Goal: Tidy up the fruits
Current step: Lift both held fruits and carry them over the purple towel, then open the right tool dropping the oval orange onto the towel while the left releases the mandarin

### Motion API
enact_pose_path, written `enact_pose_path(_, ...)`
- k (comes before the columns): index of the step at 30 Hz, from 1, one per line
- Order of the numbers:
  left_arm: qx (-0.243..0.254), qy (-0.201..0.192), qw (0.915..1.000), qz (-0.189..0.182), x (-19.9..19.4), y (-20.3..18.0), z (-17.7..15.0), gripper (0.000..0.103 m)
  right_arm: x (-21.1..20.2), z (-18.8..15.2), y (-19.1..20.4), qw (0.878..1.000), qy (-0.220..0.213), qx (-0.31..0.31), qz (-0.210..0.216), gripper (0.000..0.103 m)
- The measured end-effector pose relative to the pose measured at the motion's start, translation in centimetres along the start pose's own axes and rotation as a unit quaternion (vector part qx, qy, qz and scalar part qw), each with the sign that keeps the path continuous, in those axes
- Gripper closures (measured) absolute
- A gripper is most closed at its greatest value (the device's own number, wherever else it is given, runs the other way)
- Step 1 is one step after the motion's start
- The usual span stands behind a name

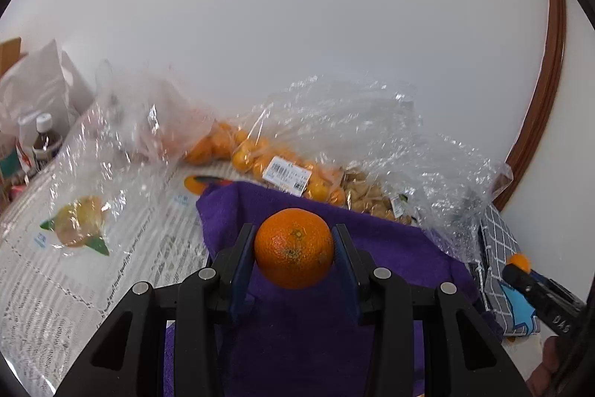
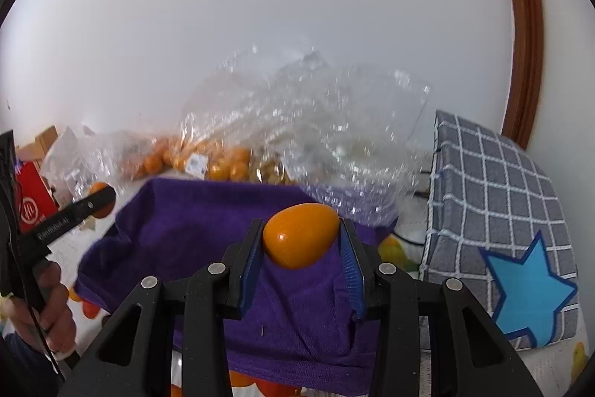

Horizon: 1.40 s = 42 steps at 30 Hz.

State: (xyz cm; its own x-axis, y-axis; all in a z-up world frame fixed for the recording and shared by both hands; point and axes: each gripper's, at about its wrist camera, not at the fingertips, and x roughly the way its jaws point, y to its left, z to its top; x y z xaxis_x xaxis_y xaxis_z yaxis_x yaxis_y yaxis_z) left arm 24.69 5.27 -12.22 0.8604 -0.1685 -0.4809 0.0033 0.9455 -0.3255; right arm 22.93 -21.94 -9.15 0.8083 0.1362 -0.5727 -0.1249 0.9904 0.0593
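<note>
My left gripper (image 1: 294, 248) is shut on a round orange (image 1: 293, 247) and holds it above a purple towel (image 1: 390, 248). My right gripper (image 2: 302, 237) is shut on a smooth oval kumquat (image 2: 301, 234) above the same purple towel (image 2: 186, 229). The right gripper also shows at the right edge of the left wrist view (image 1: 518, 265), and the left gripper at the left of the right wrist view (image 2: 100, 199). Clear plastic bags of small oranges (image 1: 260, 155) lie behind the towel.
A crumpled clear bag (image 1: 372, 121) and a bag of pale nuts (image 1: 368, 196) lie at the back. An empty printed fruit bag (image 1: 85, 222) lies on the white lace tablecloth (image 1: 55, 304). A grey checked pouch with a blue star (image 2: 502, 229) stands right. Bottles (image 1: 44, 136) stand far left.
</note>
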Motion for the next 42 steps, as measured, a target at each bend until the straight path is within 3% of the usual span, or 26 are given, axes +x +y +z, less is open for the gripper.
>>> enact_pose_path(6,0.012,0.039,0.9987,0.031,2.1,0.8,-0.6,0.064,2.4,-1.2,0.2,1.000,0.024,-0.011,0.001,0.063)
enact_pose_path(11,0.015,0.067,0.9973,0.025,3.1,1.3,-1.1,0.064,4.2,-2.0,0.4,0.999,0.051,-0.008,0.003,0.063)
enact_pose_path(18,0.037,0.076,0.9960,0.028,3.4,0.6,-1.3,0.064,6.0,-3.2,0.4,0.996,0.088,-0.009,-0.010,0.063)
enact_pose_path(31,0.058,0.088,0.9941,0.026,3.8,-0.2,-1.7,0.064,6.4,-3.6,-0.2,0.995,0.096,-0.005,-0.014,0.061)
enact_pose_path(36,0.064,0.090,0.9936,0.024,3.9,-0.5,-1.8,0.064,5.1,-3.4,0.1,0.997,0.072,-0.015,-0.023,0.041)
enact_pose_path(40,0.069,0.098,0.9925,0.026,4.2,-0.6,-2.0,0.064,4.5,-3.3,0.4,0.998,0.058,-0.019,-0.023,0.036)
enact_pose_path(42,0.074,0.099,0.9922,0.023,4.2,-0.7,-2.0,0.058,4.4,-3.4,0.6,0.998,0.055,-0.023,-0.015,0.036)
